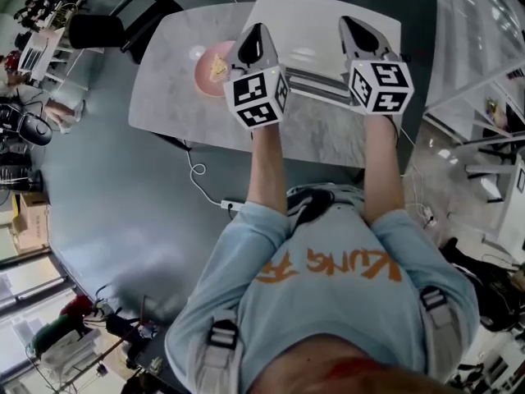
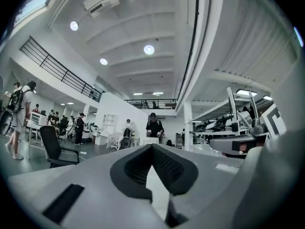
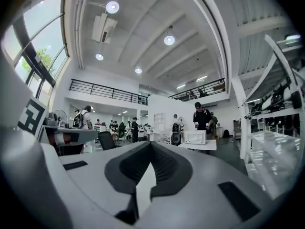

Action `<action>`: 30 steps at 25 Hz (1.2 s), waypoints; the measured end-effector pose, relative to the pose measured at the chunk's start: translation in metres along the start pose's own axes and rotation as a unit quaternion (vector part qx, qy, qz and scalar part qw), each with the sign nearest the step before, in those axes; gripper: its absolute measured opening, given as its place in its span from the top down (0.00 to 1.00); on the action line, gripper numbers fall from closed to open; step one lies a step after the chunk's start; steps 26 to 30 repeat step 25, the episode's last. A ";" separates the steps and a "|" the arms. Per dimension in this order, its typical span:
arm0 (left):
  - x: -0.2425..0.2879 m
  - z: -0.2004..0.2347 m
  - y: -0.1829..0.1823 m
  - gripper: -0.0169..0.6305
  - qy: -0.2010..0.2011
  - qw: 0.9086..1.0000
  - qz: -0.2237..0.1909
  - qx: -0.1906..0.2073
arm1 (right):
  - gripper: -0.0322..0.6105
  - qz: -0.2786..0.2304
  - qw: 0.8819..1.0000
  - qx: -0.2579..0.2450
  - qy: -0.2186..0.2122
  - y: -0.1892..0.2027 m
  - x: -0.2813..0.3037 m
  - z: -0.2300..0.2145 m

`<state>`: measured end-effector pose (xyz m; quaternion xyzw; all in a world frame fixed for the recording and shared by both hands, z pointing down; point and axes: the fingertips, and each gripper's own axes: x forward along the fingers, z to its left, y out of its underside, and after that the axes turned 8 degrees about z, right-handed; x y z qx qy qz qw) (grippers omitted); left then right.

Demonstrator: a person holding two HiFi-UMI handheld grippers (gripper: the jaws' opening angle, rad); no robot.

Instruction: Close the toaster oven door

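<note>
In the head view a white toaster oven (image 1: 316, 11) stands at the far side of the marble table (image 1: 168, 97). Its door (image 1: 316, 84) hangs open toward me, showing as a striped metal band. Both grippers are held up above the table in front of the oven. My left gripper (image 1: 256, 31) is shut with nothing between its jaws, and my right gripper (image 1: 351, 25) is shut and empty too. The left gripper view shows its shut tips (image 2: 152, 148) pointing out over the room, not at the oven. The right gripper view shows the same for its tips (image 3: 150, 145).
A pink plate (image 1: 212, 68) with food lies on the table left of the oven. A black chair (image 1: 123, 23) stands at the table's left end. A white cable (image 1: 201, 179) runs across the floor. Shelving (image 1: 484, 80) stands at the right. People stand far off in the hall (image 2: 153, 125).
</note>
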<state>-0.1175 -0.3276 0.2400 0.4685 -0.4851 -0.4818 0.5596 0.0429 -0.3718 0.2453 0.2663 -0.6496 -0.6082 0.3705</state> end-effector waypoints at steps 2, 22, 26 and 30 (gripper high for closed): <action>-0.002 0.002 0.003 0.97 0.001 1.000 0.004 0.003 | 0.96 0.009 1.000 0.003 -0.002 0.008 0.001 0.000; -0.009 -0.015 0.015 0.97 0.022 0.999 0.016 0.031 | 0.95 0.007 1.000 0.011 -0.024 0.015 -0.010 0.007; -0.007 -0.018 0.019 0.97 0.010 0.998 0.026 0.063 | 0.96 0.007 0.999 0.012 -0.029 0.015 -0.010 0.006; -0.007 -0.018 0.019 0.97 0.010 0.998 0.026 0.063 | 0.96 0.007 0.999 0.012 -0.029 0.015 -0.010 0.006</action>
